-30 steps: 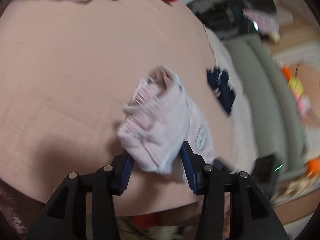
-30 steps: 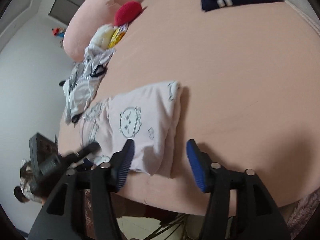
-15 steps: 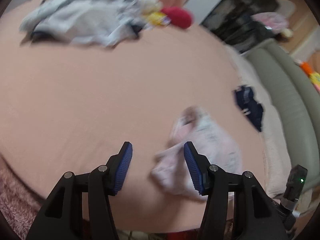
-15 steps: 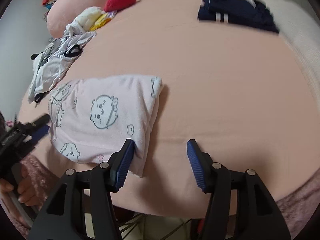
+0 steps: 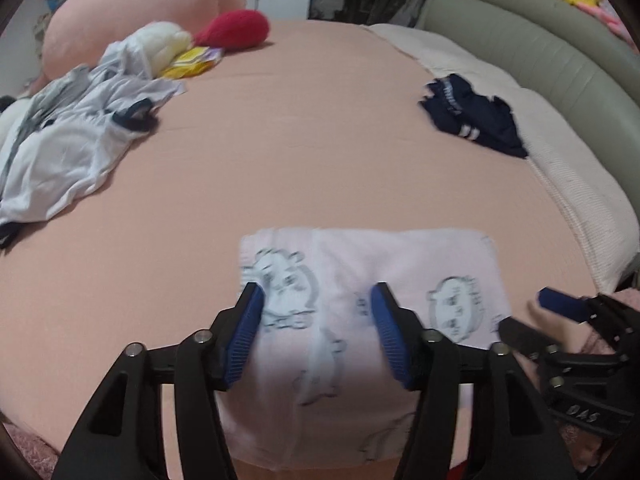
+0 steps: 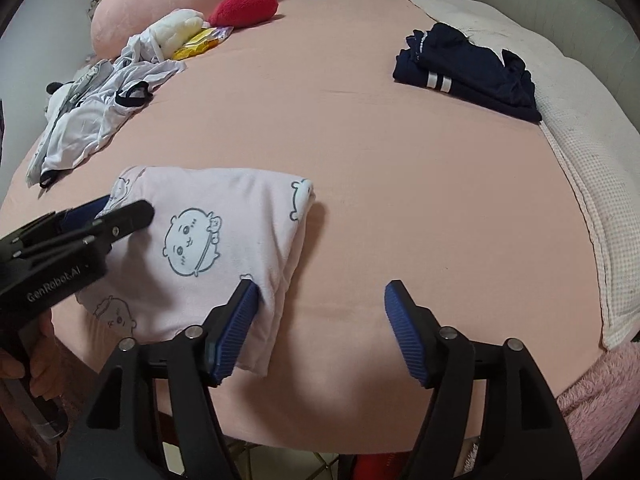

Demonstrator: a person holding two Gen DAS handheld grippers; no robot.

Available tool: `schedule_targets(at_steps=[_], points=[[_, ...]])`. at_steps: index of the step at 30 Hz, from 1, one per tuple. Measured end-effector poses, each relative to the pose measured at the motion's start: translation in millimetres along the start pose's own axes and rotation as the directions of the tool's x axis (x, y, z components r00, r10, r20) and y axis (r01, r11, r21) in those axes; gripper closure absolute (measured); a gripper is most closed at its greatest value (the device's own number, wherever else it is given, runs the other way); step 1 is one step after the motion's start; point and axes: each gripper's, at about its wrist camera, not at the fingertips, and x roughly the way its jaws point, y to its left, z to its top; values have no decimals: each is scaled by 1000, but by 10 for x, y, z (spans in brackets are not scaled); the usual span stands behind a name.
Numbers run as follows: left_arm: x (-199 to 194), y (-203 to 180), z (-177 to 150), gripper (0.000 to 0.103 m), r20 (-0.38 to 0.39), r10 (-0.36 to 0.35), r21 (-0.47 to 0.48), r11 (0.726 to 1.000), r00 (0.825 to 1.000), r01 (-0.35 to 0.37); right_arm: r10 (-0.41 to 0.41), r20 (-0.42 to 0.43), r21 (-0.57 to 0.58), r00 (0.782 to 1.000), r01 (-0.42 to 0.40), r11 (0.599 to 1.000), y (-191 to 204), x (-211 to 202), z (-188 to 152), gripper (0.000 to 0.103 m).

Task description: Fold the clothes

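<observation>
A crumpled white garment with dark trim [image 6: 86, 120] lay at the left edge of the peach-sheeted bed [image 6: 320, 120], beside a cream plush toy [image 6: 176, 26] and a red plush cushion [image 6: 244, 7] near the far edge. At the near edge sat the folded pale pink garment printed with cartoon faces [image 6: 208, 248]. The left gripper [image 5: 316, 334] hung over it, jaws apart and opening, pads clear of the cloth. The right gripper [image 6: 320, 328] stood just beside the garment's right fold, jaws apart and opening over bare sheet. A folded navy garment with white stripes [image 6: 468, 72] rested by the right edge.
</observation>
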Motion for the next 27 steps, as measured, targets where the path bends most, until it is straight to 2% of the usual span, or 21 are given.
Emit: schedule_targets(at_steps=[1,2,3,5,9,12,14,17,19,20,23,25,27], points=[[62,78,-40,31,-26,-17,-41,999,1000,15,-5,2,-6,1000,5,1000,16,8,6,31],[130,189,-86,31,-48,-62,-108,993,997,56,-8,3,-13,1000,8,1000,32,15,15,30],[153,268,-108,31,-49,-99,-156,984,994,91,-8,7,-20,1000,8,1000,57,20,23,30],[137,334,-113,32,-26,-129,-192,974,991,122,-9,13,-38,1000,9,999,105,22,19,29],[-70,305,-79,35,68,-106,-172,978,992,116,-38,40,-87,998,42,995,197,-13,0,29],[-251,307,-30,36,151,-120,-165,976,981,145,-36,67,-80,997,42,996,183,-56,19,28],[-256,290,-27,36,154,-107,-146,981,982,130,-28,70,-69,997,33,997,169,-37,43,26],[-94,316,-64,36,75,-25,-139,990,997,36,-23,48,-66,999,27,997,158,70,63,26],[-29,395,-75,34,42,-30,-168,985,999,37,-22,15,-64,1000,23,998,105,163,65,24],[-25,425,-74,34,38,-33,-178,983,999,39,-21,-1,-59,1000,21,998,69,193,66,18],[-133,436,-60,34,78,-31,-175,984,996,44,-3,5,22,1000,3,1000,-190,115,92,14],[-247,436,-69,35,125,-76,-191,977,989,99,-1,20,91,1000,0,996,-366,51,116,13],[-330,370,-77,37,154,-118,-167,975,981,144,0,39,162,999,-6,987,-505,10,137,13]])
